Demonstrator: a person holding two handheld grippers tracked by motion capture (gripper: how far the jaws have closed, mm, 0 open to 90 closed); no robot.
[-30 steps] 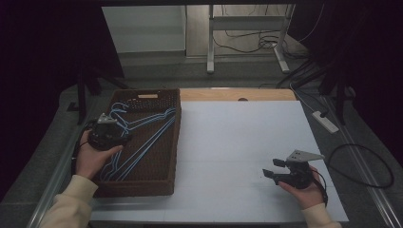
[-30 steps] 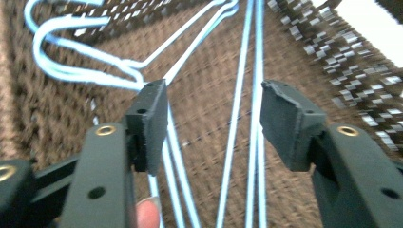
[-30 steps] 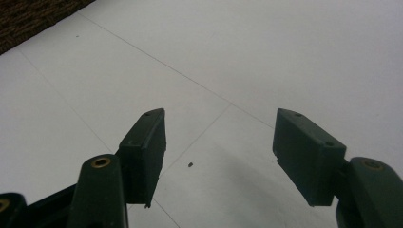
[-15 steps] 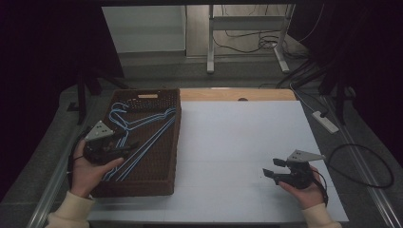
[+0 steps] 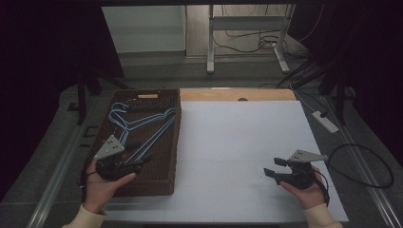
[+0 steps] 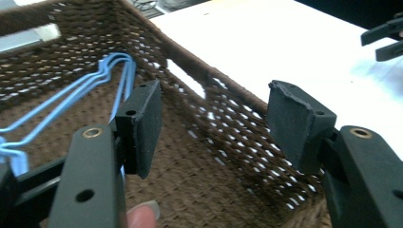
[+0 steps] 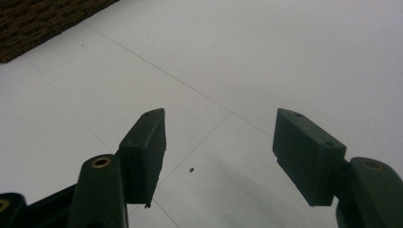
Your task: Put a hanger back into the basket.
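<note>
The brown woven basket (image 5: 164, 142) holds blue hangers (image 5: 142, 124); the left gripper (image 6: 214, 128), jaws just opening and empty, hangs over it, while the right gripper (image 5: 274, 167) gapes above the white table (image 5: 237, 142).

Blue wire hangers (image 5: 142, 124) (overlapping) flat inside brown woven basket (image 5: 175, 142)

A white table (image 5: 247, 142) with a wooden far edge stands in a dim room; beyond it, grey floor (image 5: 157, 66), metal table legs (image 5: 209, 38) and tangled cables (image 5: 247, 40).
</note>
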